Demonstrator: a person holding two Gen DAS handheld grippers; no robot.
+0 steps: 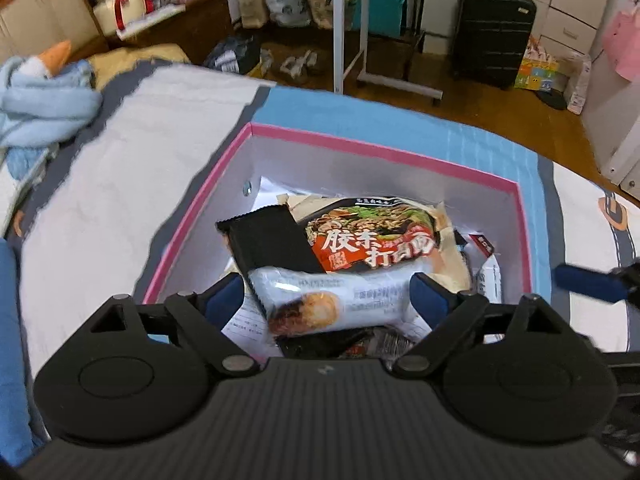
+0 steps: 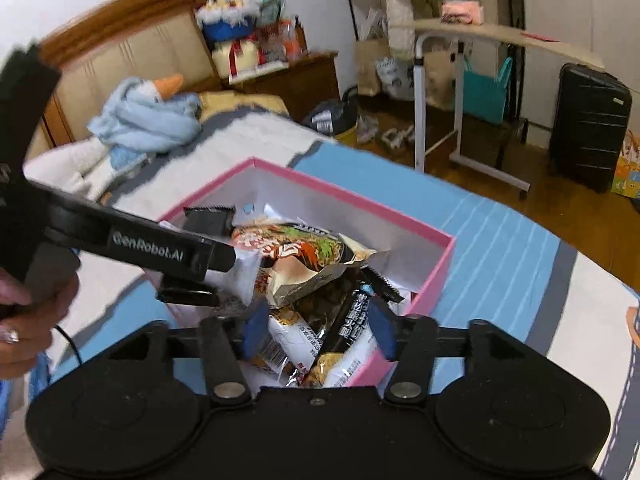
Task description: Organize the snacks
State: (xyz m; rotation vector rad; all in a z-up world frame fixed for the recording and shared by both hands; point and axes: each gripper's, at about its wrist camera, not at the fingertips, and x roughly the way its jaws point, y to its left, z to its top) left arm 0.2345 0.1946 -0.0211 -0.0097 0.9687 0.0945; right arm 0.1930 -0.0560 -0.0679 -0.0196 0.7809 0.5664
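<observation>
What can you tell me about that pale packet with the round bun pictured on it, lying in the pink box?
The pale packet is a glossy, sealed plastic wrapper, whitish grey with small print and a browned bun pictured near one end. It lies crosswise atop the snack pile in the pink box, overlapping a black packet, between the left gripper's blue fingers; contact is unclear.

Box [image 1: 376,148] on the bed [image 1: 120,184], centre frame; noodle packet [image 1: 372,236] inside, snack bar [image 1: 332,300] before it; suitcase [image 1: 492,32] upper right.
</observation>
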